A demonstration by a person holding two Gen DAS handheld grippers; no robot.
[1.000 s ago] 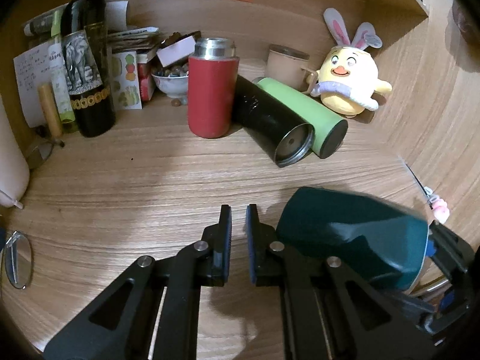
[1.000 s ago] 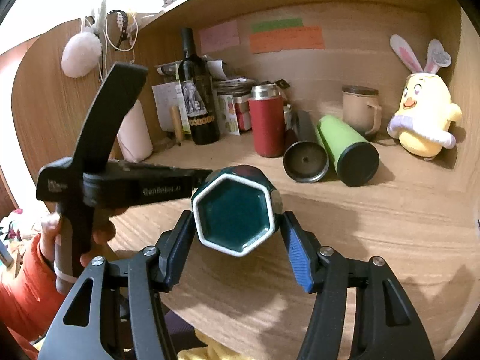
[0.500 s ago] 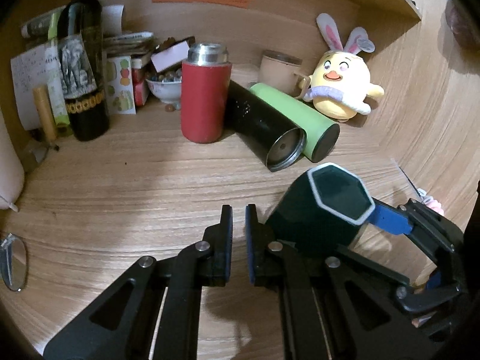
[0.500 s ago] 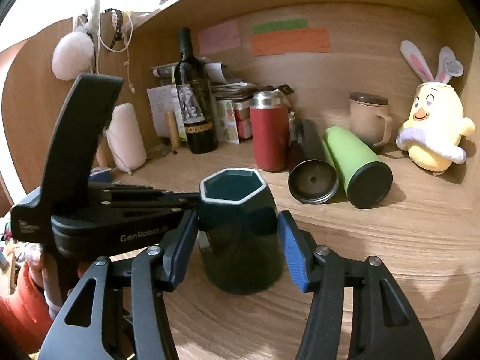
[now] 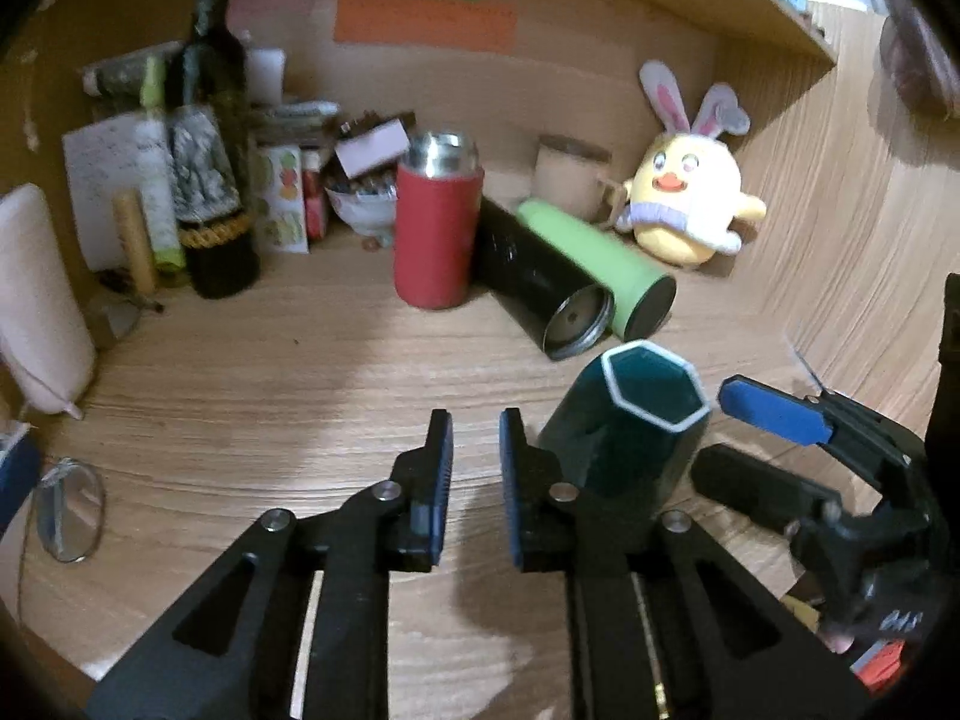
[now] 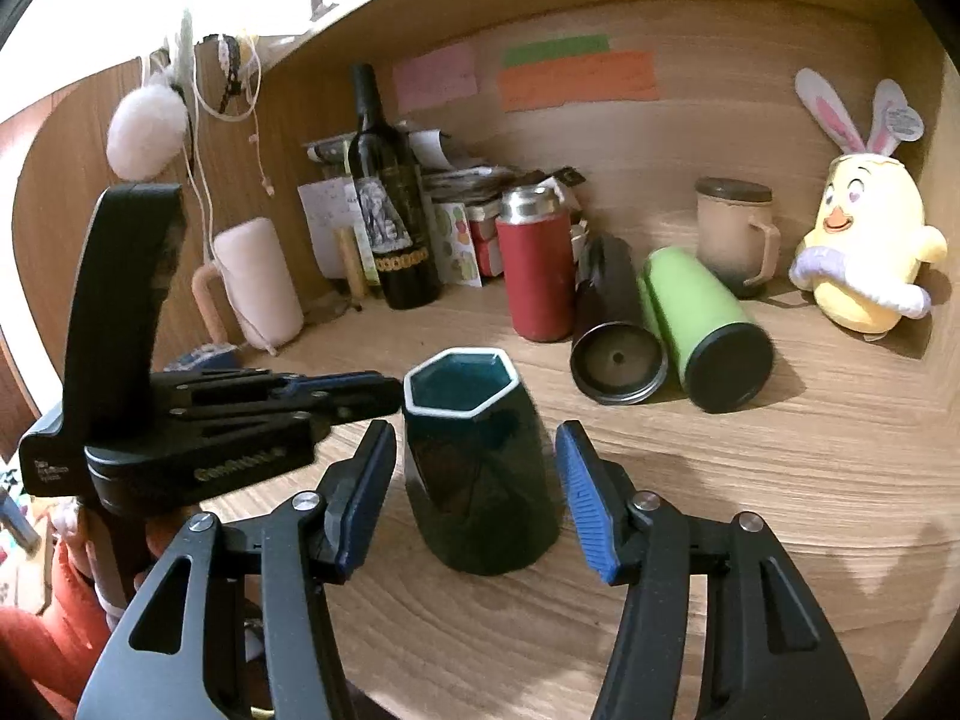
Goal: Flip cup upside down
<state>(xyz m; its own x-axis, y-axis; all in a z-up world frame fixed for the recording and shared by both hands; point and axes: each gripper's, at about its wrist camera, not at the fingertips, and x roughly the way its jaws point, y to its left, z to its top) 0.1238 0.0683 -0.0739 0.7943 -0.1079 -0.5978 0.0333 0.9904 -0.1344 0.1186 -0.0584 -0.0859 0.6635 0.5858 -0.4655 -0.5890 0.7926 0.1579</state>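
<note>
A dark teal hexagonal cup with a white rim stands upright on the wooden desk, mouth up. My right gripper is open, its blue pads on either side of the cup with a gap on each side. The cup also shows in the left wrist view, just right of my left gripper. The left gripper is empty, its jaws nearly together with a narrow gap. In the right wrist view the left gripper sits just left of the cup's rim.
Behind the cup lie a black flask and a green flask on their sides, next to an upright red flask. A wine bottle, beige mug, plush chick and pink pouch line the back. Glasses lie at left.
The cup was held tilted, mouth toward the right camera, then turned upright and set on the desk. My right gripper has opened and let it go. My left gripper stayed close by.
</note>
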